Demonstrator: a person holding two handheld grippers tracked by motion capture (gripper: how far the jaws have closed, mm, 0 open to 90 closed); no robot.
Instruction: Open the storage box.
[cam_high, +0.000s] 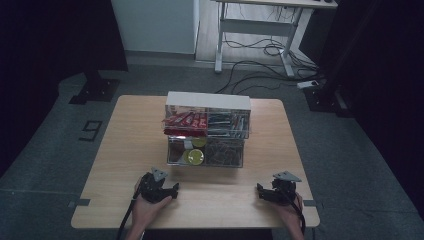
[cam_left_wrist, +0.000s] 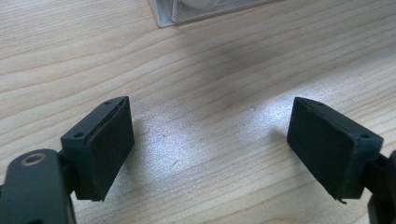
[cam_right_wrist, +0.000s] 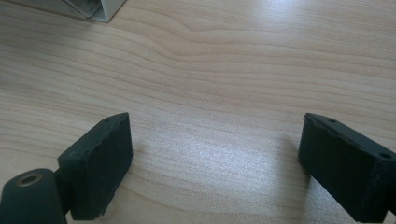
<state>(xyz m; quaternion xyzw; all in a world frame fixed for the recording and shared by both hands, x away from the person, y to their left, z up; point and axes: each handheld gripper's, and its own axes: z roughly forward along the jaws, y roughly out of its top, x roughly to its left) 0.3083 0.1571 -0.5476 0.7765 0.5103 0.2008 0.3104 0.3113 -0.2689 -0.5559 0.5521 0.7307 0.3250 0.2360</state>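
Grey floor, a white desk and loose cables lie behind a wooden table (cam_high: 130, 145) in the high view, where a clear two-tier drawer box (cam_high: 206, 131) of small goods stands mid-table, with the left gripper (cam_high: 175, 189) and right gripper (cam_high: 259, 189) resting near the front edge, well apart from it. Through the left gripper view the jaws gape wide over bare wood, a corner of the box (cam_left_wrist: 163, 16) ahead. Likewise spread and empty in the right gripper view; the box looks stiff, slick and light, so I would pinch a drawer's front lip.
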